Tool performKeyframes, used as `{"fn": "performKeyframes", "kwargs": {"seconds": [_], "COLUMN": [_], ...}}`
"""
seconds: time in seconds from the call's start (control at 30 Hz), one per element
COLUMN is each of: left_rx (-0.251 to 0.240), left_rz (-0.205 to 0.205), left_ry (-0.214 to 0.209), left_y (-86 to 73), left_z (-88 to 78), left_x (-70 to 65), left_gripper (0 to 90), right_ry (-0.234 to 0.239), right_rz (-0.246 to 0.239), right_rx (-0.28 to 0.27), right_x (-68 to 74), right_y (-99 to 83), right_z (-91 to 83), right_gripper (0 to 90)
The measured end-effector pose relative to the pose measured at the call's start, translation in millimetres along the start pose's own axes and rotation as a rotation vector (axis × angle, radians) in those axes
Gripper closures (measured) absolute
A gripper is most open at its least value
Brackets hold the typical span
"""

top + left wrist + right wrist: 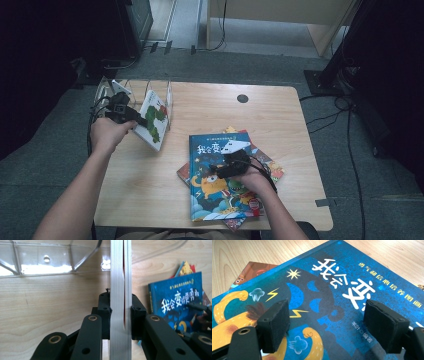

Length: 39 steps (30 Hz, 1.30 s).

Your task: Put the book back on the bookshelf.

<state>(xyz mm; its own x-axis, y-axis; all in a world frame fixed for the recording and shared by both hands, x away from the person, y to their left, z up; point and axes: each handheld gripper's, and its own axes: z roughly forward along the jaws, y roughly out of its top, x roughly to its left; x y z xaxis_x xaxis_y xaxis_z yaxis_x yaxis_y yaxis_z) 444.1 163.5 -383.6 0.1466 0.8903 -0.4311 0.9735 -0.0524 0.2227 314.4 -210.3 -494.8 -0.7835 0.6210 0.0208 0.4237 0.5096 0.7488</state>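
Clamping the white book (120,290) by its edge, my left gripper (131,116) holds it upright at ten o'clock on the table (270,115), against the clear rack (50,262) whose dividers crowd the slot. At five o'clock lies the blue book (215,175) atop a stack of books (267,167); my right gripper (327,322) rests over its cover, jaws apart, gripping nothing.

Both forearms reach up from the bottom edge.
The left gripper (131,116) sits at upper left, jaws clamped tight on what they hold; the right gripper (231,161) lies low at centre-right, jaws spread wide.
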Motion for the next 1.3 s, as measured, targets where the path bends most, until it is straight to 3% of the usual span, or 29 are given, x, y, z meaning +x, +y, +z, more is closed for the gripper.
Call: {"fn": "performKeyframes", "kwargs": {"seconds": [0.4,0.43,0.6,0.67,0.83,1.3], "left_rx": [-0.037,-0.059,-0.08,-0.086,-0.075,-0.05], "left_rz": [-0.014,-0.02,-0.025,-0.022,-0.019,-0.013], "left_ry": [0.017,0.018,0.019,0.037,0.046,0.011], "left_y": [10.2,11.2,13.3,14.3,14.5,11.9], "left_z": [7.9,8.4,11.0,14.0,21.1,24.4], "left_x": [-4.3,-4.4,-7.0,-8.6,-7.7,-4.2], "left_gripper": [76.6,76.7,76.6,76.6,76.5,72.8], "right_ry": [0.001,0.001,0.001,0.001,0.001,0.001], "right_rz": [0.0,0.0,0.0,0.0,0.0,-0.001], "right_rx": [0.0,0.0,0.0,0.0,0.0,0.0], "right_x": [-0.1,-0.1,0.0,0.0,-0.1,-0.1], "right_y": [0.0,0.0,0.0,0.0,0.0,0.0], "right_z": [0.0,0.0,0.0,0.0,0.0,0.0], "right_gripper": [21.2,21.2,21.2,21.3,21.2,21.2]}}
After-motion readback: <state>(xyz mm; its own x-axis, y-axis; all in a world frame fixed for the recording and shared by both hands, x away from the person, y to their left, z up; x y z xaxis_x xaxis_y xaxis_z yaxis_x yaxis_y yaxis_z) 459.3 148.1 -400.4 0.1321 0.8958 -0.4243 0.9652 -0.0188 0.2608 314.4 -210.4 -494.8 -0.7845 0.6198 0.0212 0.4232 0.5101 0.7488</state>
